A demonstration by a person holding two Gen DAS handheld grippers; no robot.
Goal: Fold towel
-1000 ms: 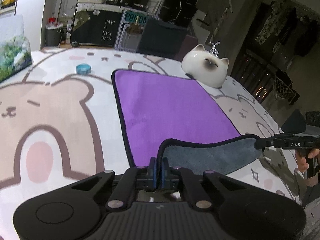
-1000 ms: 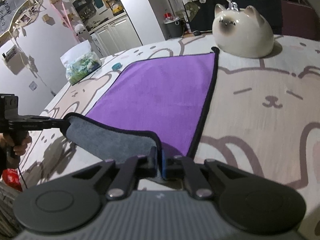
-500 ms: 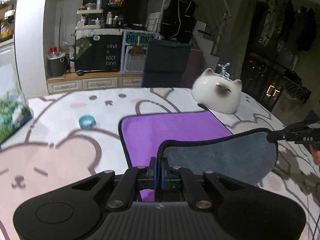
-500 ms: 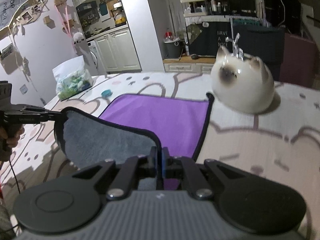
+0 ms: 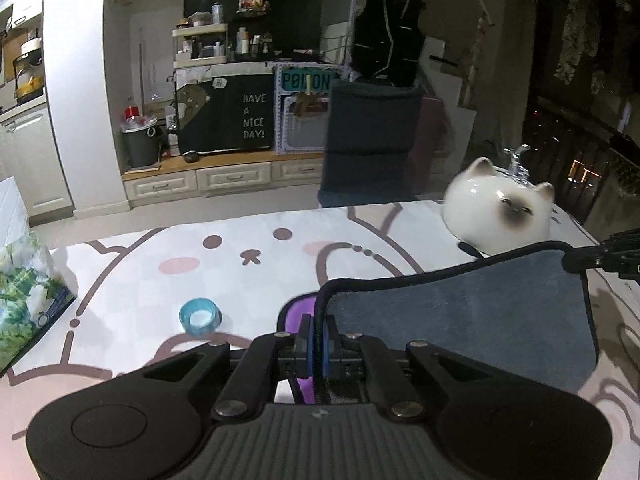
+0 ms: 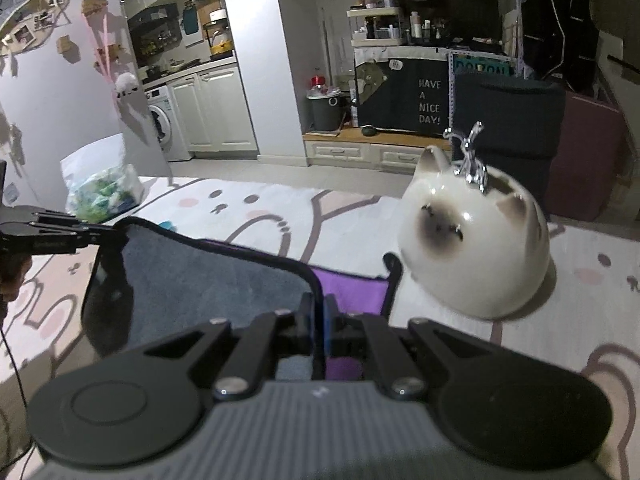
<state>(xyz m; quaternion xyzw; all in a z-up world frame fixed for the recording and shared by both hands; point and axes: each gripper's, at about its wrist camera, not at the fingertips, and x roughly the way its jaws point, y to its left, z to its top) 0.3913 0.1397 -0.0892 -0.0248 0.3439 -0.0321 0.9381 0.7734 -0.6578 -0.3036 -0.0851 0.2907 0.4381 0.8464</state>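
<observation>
1. Right, the left gripper (image 5: 316, 338) is clamped on the black-bound hem of the towel (image 5: 460, 312), blue pads tight on either side of the edge.
2. Over on the right gripper (image 6: 318, 320), same story: jaws closed on the hem at the other corner, the piping running straight in between the pads.
3. The held edge is stretched between the two grippers, so the towel's long line runs side to side across the table, sagging slightly in the middle.
4. Grey underside faces up on the lifted flap; the purple face (image 6: 352, 292) peeks out beneath it, lying on the tablecloth (image 5: 248, 256).
5. The far corner of the towel sits just beside the cat pot (image 6: 472, 248), a white ceramic with dark face and ears and a silvery piece sticking up from its top.
6. A small blue ring (image 5: 199, 316) rests on the cloth to the left, and a tissue pack (image 5: 24, 288) with a green print lies at the table's left edge.
7. Beyond the table, a dark panel reads "HAVE A NICE DAY!" (image 5: 253, 116), and a teal plate next to it shows "POISON" (image 5: 307, 80), partly covered.
</observation>
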